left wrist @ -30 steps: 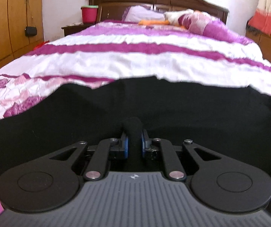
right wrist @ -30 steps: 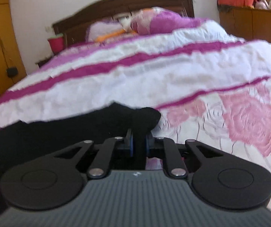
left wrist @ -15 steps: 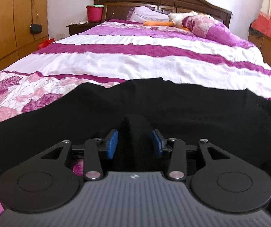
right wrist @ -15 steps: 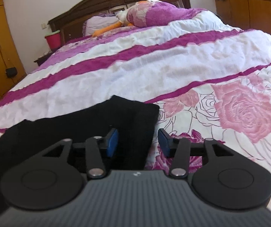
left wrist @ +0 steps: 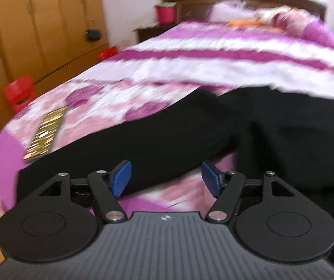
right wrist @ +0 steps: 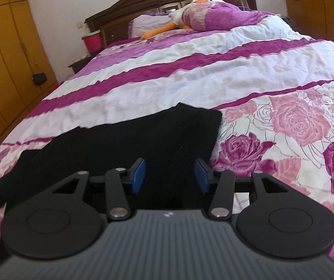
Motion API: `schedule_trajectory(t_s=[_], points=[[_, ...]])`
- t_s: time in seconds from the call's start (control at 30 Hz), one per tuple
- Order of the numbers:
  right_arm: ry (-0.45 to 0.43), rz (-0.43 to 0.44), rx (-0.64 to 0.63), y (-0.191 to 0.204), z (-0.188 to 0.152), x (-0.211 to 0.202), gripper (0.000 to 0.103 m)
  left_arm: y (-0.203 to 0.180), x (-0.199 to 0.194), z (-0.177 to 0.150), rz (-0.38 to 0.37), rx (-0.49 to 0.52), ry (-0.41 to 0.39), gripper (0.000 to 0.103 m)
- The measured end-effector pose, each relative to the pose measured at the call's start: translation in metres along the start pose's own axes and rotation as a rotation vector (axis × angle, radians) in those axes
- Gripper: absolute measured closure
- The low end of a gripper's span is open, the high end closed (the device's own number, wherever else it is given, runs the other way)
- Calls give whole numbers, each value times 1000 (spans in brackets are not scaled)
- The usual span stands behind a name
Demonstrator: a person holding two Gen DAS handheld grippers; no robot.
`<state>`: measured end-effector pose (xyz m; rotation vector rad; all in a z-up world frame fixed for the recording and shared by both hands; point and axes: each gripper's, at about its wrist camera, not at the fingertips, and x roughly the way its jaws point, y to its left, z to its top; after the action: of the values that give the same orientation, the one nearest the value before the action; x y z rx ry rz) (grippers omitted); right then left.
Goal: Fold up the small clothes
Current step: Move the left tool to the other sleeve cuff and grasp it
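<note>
Right now both grippers are empty, jaws spread wide. My left gripper (left wrist: 165, 177) hovers over the near edge of the black garment (left wrist: 190, 135), which lies flat on the bed (left wrist: 213, 58); my right gripper (right wrist: 169, 175) sits over the garment's right end (right wrist: 143, 144), its pads apart with cloth showing between them but not pinched. The left view is smeared, so I judge that hand is swinging and I can't read the cloth's folds well there.

To do this step well, I'd pick the next grab points on matching corners, one per hand, so the fold comes over square. I'd take one layer stack cleanly, close the pads on the edge itself rather than the middle, and lift just enough to clear the quilt (right wrist: 213, 74). On the far left a gold packet (left wrist: 45, 137) lies on the bed, well apart from the cloth; I'd keep the left sweep away from it.
</note>
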<state>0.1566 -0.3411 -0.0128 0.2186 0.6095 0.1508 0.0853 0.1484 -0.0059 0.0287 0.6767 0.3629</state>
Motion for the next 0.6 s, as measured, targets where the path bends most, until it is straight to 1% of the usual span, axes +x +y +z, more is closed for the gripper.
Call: schedule_trajectory(t_s=[0.13,0.2,0.27,0.37,0.47,0.6], points=[[19,-6,-13,5,-13,-6,54,27,10,-12,30,-49,59,31],[32,-14,-18,6,-20,-6,54,37,13,-20,48,-57,68,31],[44,-23,-20,6,-28,-6,54,43,17,-24,62,-49,66,27],[67,-29,-12,6,-38,-2,54,45,23,-28,59,-29,54,23],[77,-43,1,6,-47,3,54,45,35,-30,60,-6,25,22],[59,-59,-14,9,-53,3,54,51,47,-28,46,-9,-8,22]])
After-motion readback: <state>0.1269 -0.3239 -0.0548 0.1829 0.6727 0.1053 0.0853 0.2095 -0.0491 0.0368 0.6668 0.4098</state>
